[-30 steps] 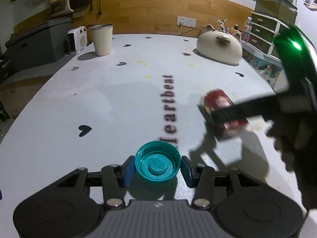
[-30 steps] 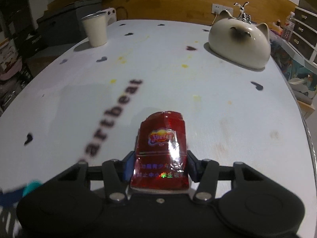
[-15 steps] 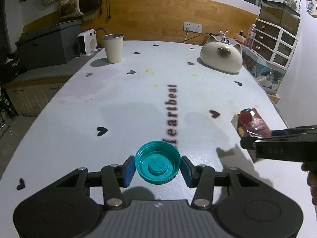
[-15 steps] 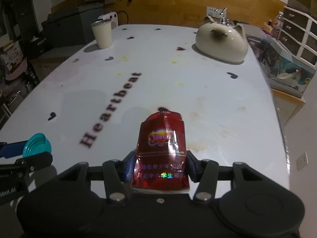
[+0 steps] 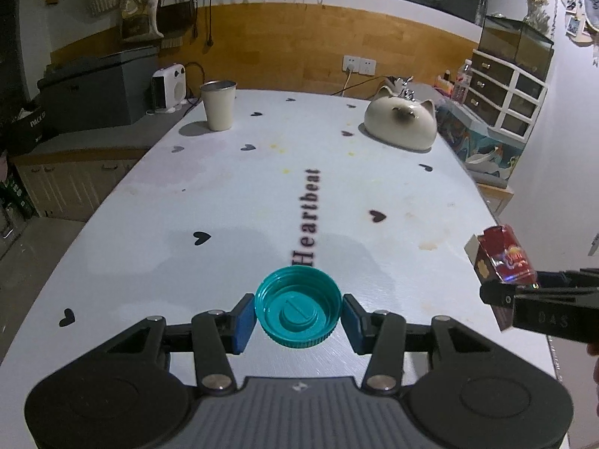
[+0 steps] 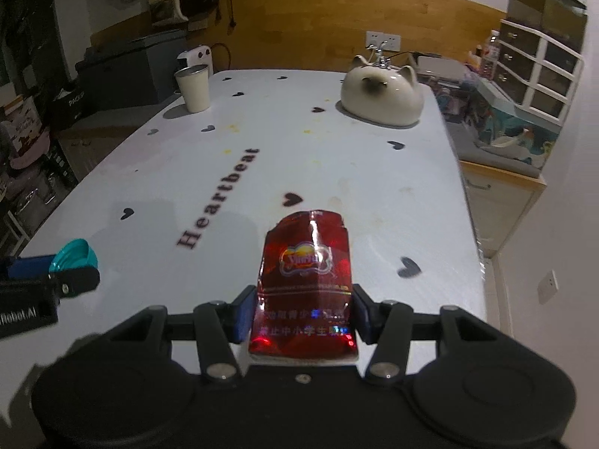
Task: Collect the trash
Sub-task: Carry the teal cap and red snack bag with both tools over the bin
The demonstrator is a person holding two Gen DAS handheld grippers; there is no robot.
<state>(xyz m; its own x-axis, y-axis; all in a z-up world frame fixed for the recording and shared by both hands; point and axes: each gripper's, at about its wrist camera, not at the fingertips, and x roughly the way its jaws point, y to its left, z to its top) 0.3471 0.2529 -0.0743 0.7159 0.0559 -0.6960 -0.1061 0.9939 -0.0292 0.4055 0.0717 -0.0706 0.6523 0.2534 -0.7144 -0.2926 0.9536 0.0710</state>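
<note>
Both jaws gripped trash: our left gripper (image 5: 298, 317) pinched a light, stiff teal bottle cap (image 5: 298, 307) by its rim; our right gripper (image 6: 304, 312) squeezed a crushable red carton (image 6: 305, 284) by its sides.

Teal screw cap (image 5: 298, 307), open side up, clamped between blue pads above the table (image 5: 224, 205), crumpled glossy red packet (image 6: 305, 284), upright, pinched at 3 o'clock of the cap

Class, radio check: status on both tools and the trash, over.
Left tool shut on teal cap. Right tool shut on red cigarette pack. Both above table, path clear.
</note>
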